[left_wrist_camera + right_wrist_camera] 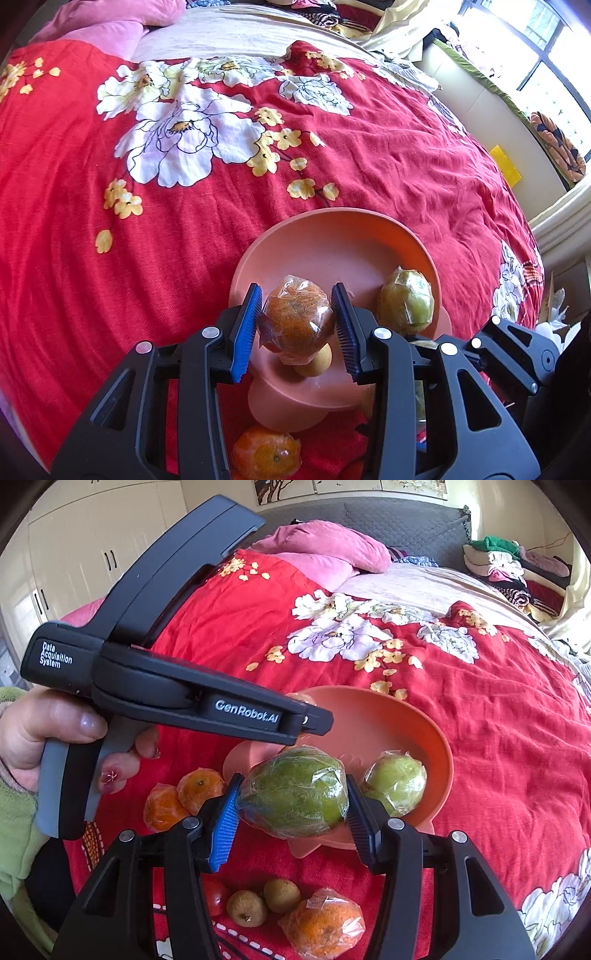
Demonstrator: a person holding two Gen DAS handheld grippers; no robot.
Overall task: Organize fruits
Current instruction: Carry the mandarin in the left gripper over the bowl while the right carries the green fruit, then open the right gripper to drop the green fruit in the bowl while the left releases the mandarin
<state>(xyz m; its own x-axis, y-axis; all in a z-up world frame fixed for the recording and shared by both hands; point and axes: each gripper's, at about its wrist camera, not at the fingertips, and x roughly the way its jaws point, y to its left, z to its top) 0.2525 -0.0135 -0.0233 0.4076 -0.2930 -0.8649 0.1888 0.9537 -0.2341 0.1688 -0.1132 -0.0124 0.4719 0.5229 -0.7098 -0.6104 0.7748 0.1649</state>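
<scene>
One wrapped green fruit [395, 784] already lies in the pink bowl [439, 746] on the bed [498, 720], while the left hand-held gripper [297, 328] clamps a wrapped orange [295, 321] and the right hand-held gripper [291, 816] clamps a larger green fruit [293, 797] above it, leaving loose oranges [184, 797] and small brown fruits [264, 902] outside to gather.

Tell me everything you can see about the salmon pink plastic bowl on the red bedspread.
The salmon pink plastic bowl is round, matte and shallow, with small ear-like tabs on its near rim. It sits upright on the red floral bedspread. A plastic-wrapped pale green fruit lies inside it. The right gripper holds a larger wrapped green fruit over its near edge, and the left gripper holds a wrapped orange fruit above it.
</scene>
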